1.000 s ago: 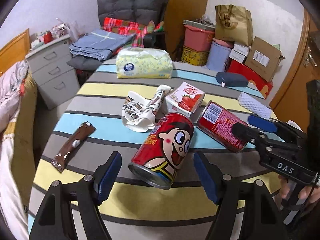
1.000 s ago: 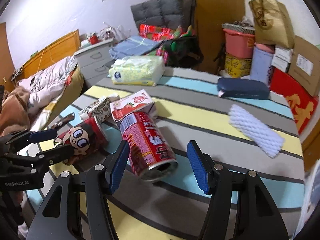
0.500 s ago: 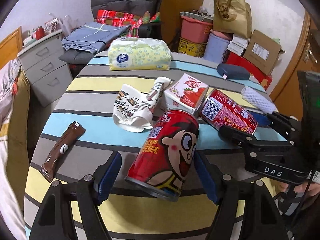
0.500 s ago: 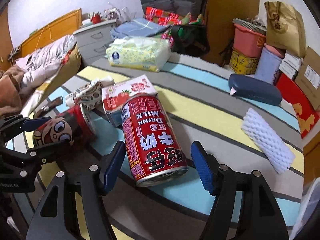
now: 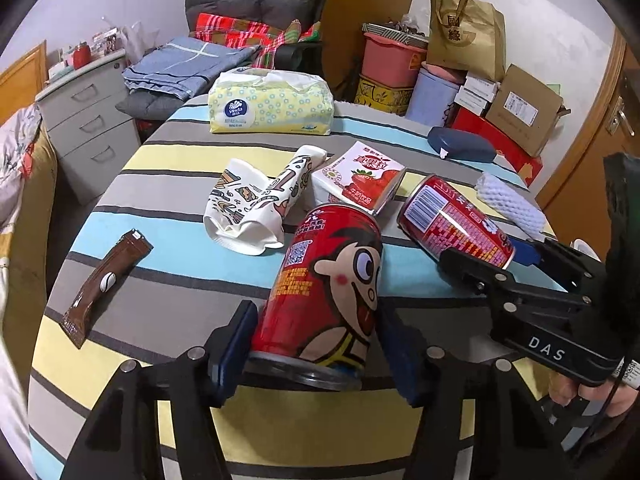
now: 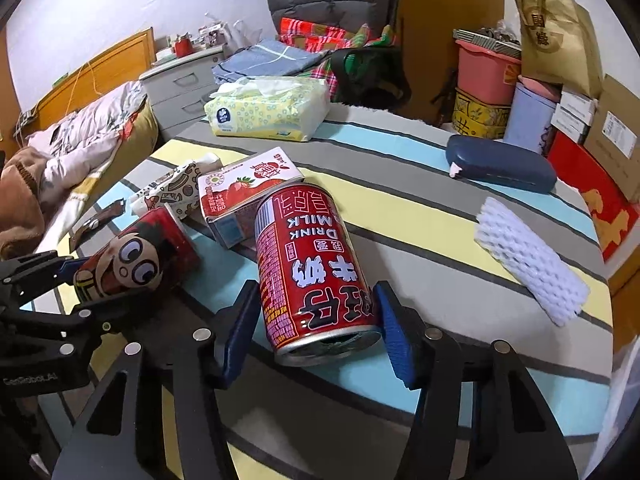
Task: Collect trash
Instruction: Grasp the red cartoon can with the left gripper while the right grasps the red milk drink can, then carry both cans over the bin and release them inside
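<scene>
My left gripper [image 5: 318,354] is shut on a red cartoon-face can [image 5: 324,292], which is tilted with its far end raised. My right gripper [image 6: 314,334] is shut on a red milk can [image 6: 316,268], tilted the same way. Each can also shows in the other view: the milk can [image 5: 456,228] to the right, the cartoon-face can [image 6: 136,260] to the left. On the striped table lie a strawberry drink carton [image 5: 360,180], a crushed paper cup [image 5: 256,204] and a brown wrapper [image 5: 104,280].
A tissue pack [image 5: 272,108], a dark blue case [image 5: 460,144] and a white foam net [image 5: 508,204] also lie on the table [image 5: 172,240]. A drawer unit [image 5: 88,120] and bed stand left; boxes and tubs [image 5: 480,80] stand behind.
Both grippers moved forward around their cans and closed on them. Both cans now stand more tilted up than a second ago.
</scene>
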`<control>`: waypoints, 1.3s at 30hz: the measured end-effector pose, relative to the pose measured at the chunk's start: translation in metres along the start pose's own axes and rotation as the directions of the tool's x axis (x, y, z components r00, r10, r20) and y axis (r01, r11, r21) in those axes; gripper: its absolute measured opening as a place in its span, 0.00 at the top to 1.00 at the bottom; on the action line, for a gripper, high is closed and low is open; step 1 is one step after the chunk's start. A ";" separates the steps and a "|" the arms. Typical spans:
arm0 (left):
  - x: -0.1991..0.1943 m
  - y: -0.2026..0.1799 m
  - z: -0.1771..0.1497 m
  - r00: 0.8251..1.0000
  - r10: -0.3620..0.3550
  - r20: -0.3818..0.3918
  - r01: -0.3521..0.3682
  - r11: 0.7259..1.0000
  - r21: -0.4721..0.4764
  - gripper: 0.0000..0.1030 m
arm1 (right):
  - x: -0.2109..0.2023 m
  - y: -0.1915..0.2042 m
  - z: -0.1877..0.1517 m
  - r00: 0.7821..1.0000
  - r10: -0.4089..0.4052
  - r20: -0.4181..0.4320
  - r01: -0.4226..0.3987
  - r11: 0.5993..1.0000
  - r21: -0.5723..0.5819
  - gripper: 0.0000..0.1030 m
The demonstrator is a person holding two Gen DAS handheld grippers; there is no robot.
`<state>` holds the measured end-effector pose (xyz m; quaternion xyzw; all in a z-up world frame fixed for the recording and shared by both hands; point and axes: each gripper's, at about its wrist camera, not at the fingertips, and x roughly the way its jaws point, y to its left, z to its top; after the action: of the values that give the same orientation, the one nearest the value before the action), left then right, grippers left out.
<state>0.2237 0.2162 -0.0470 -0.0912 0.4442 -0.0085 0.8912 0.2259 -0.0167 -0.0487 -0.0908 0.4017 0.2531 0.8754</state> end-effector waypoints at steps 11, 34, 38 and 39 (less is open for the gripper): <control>-0.015 -0.019 -0.011 0.999 -0.012 0.035 0.012 1.000 -0.007 0.44 | -0.013 -0.012 -0.013 0.999 -0.020 0.028 0.017 0.997 0.077 0.43; -0.004 -0.059 -0.018 0.999 -0.046 -0.015 0.046 0.999 0.022 0.47 | -0.036 -0.036 -0.035 0.998 -0.047 0.050 0.039 0.986 0.162 0.43; -0.012 -0.064 -0.020 0.999 -0.053 0.010 0.053 0.998 0.021 0.48 | -0.044 -0.043 -0.040 0.996 -0.050 0.067 0.038 0.983 0.181 0.43; -0.015 -0.066 -0.021 0.998 -0.053 0.020 0.052 0.998 0.021 0.48 | -0.047 -0.044 -0.041 0.996 -0.050 0.071 0.036 0.982 0.186 0.43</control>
<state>0.2024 0.1493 -0.0362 -0.0938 0.4322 -0.0355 0.8962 0.1957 -0.0865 -0.0431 -0.0084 0.3879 0.1989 0.8999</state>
